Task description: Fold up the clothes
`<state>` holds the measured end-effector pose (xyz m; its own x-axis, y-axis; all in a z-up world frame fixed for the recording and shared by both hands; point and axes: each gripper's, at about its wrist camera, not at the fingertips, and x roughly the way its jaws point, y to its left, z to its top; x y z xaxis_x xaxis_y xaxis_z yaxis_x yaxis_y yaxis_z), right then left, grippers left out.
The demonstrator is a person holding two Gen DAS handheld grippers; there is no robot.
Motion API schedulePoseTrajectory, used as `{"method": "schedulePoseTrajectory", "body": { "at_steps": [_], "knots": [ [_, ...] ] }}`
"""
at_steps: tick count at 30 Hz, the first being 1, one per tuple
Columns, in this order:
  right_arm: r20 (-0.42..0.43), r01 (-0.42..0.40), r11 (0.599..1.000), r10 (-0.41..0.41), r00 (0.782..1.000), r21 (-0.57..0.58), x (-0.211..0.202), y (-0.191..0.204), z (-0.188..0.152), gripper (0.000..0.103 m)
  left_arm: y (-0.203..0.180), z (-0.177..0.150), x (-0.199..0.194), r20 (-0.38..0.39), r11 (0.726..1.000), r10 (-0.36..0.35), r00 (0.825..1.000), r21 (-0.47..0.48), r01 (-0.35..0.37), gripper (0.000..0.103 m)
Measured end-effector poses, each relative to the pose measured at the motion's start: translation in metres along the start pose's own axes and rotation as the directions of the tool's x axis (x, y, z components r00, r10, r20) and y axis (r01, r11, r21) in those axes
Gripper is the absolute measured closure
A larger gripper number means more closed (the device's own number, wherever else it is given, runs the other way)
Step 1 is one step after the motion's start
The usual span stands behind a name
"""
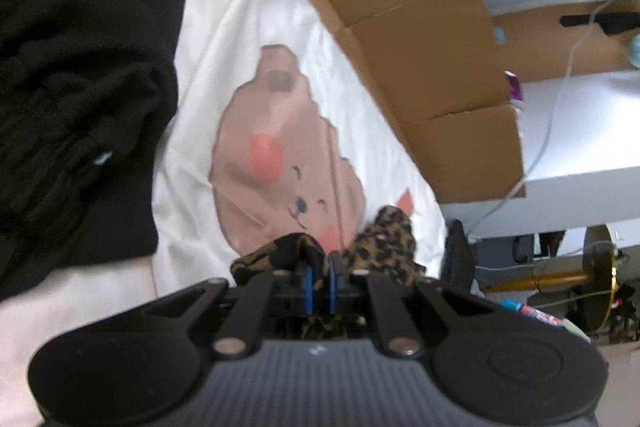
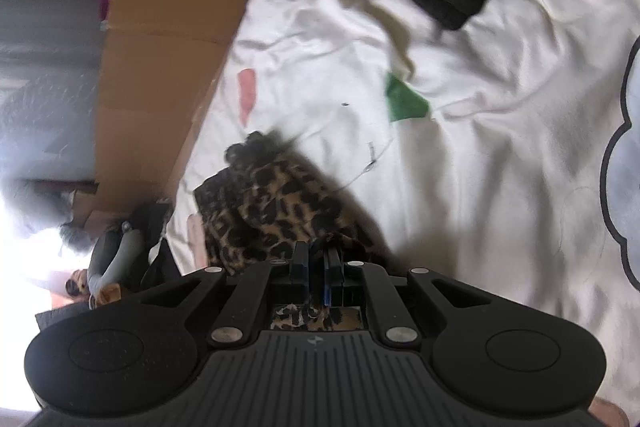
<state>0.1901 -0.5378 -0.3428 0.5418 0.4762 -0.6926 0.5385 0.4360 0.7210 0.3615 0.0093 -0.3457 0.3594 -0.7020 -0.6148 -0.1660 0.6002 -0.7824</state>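
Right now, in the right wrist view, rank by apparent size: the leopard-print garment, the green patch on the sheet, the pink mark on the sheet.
1. leopard-print garment, though nearness to the camera inflates it.
2. green patch.
3. pink mark.

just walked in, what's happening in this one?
A person with a handheld gripper in each hand is folding laundry on a white printed bedsheet. Both the left gripper and the right gripper are clamped shut on the same leopard-print garment, which is bunched up between them. A black garment lies on the sheet beyond, and a cardboard box stands alongside.
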Motion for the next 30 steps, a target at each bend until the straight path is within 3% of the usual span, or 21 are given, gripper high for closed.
{"method": "schedulePoseTrajectory", "body": {
  "at_steps": [5,6,7,9,10,13,19,26,28,30],
  "knots": [
    [-0.007,0.016,0.999,-0.016,1.0,-0.044,0.007,0.002,0.005,0.088,0.005,0.005,0.017,-0.027,0.999,0.044,0.999,0.014,-0.043,0.089],
    [-0.005,0.013,0.998,-0.014,1.0,-0.056,0.006,0.004,0.005,0.081,0.003,0.005,0.017,-0.028,0.999,0.045,0.999,0.025,-0.044,0.086],
    [-0.002,0.01,0.998,-0.01,1.0,-0.069,0.004,0.007,0.005,0.063,0.001,0.005,0.016,-0.029,0.998,0.046,0.999,0.036,-0.045,0.079],
    [0.025,0.001,0.995,0.001,1.0,-0.098,-0.004,0.012,0.004,0.049,-0.003,0.004,0.016,-0.031,0.997,0.048,0.998,0.057,-0.046,0.065],
    [0.035,-0.007,0.994,0.011,0.999,-0.108,-0.008,0.014,0.003,0.048,-0.008,0.004,0.012,-0.027,0.996,0.045,0.999,0.077,-0.043,0.06],
    [0.057,-0.022,0.992,0.029,0.998,-0.124,-0.019,0.018,0.001,0.048,-0.022,0.003,0.002,-0.013,0.99,0.038,0.999,0.136,-0.036,0.058],
    [0.072,0.035,0.978,-0.02,0.997,-0.206,-0.027,0.026,-0.008,0.048,-0.044,0.003,-0.017,0.021,0.967,0.035,0.999,0.252,-0.039,0.056],
    [0.092,0.119,0.942,-0.095,0.991,-0.313,-0.014,0.038,-0.018,0.048,-0.046,0.007,-0.002,0.005,0.906,0.168,0.986,0.393,-0.157,0.056],
    [0.098,0.165,0.92,-0.139,0.985,-0.355,-0.008,0.045,-0.02,0.048,-0.046,0.011,0.009,0.007,0.871,0.224,0.975,0.448,-0.203,0.06],
    [0.113,0.219,0.887,-0.189,0.975,-0.406,-0.001,0.053,-0.021,0.049,-0.047,0.019,0.019,0.005,0.857,0.229,0.973,0.473,-0.204,0.06]
  ]
}}
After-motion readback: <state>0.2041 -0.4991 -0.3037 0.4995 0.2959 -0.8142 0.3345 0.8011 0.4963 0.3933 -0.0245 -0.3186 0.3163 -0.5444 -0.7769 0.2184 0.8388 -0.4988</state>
